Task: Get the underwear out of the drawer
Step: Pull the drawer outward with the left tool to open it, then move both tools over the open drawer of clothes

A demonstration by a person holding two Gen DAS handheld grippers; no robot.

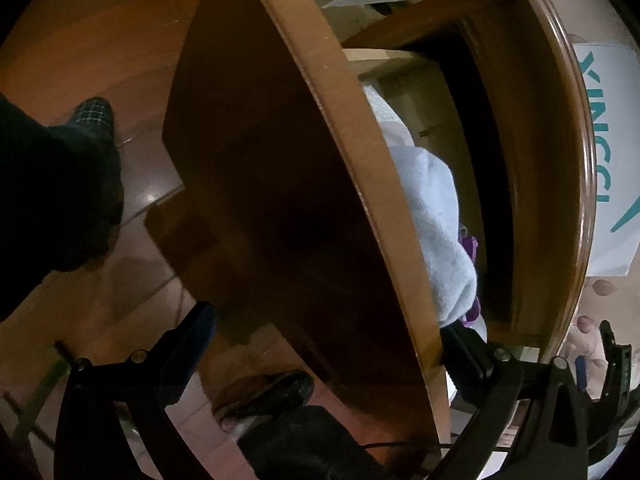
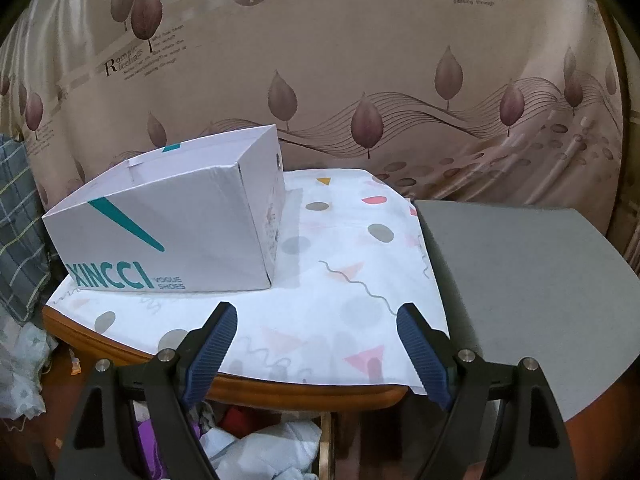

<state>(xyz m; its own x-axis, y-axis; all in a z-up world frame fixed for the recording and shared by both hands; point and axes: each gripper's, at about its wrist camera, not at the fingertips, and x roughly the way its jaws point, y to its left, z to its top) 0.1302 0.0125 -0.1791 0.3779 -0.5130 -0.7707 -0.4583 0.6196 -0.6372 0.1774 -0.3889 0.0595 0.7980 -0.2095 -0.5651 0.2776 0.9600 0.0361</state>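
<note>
My left gripper [image 1: 324, 344] straddles the brown wooden drawer front [image 1: 360, 184], jaws spread; my right gripper [image 2: 316, 344] hovers, jaws spread, over the patterned table [image 2: 340, 264].

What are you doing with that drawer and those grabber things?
A person is holding a gripper in each hand. The left gripper has its fingers on either side of the drawer front, and the drawer is pulled open. Clothes lie inside. The right gripper hangs open above the nightstand top, holding nothing.
</note>
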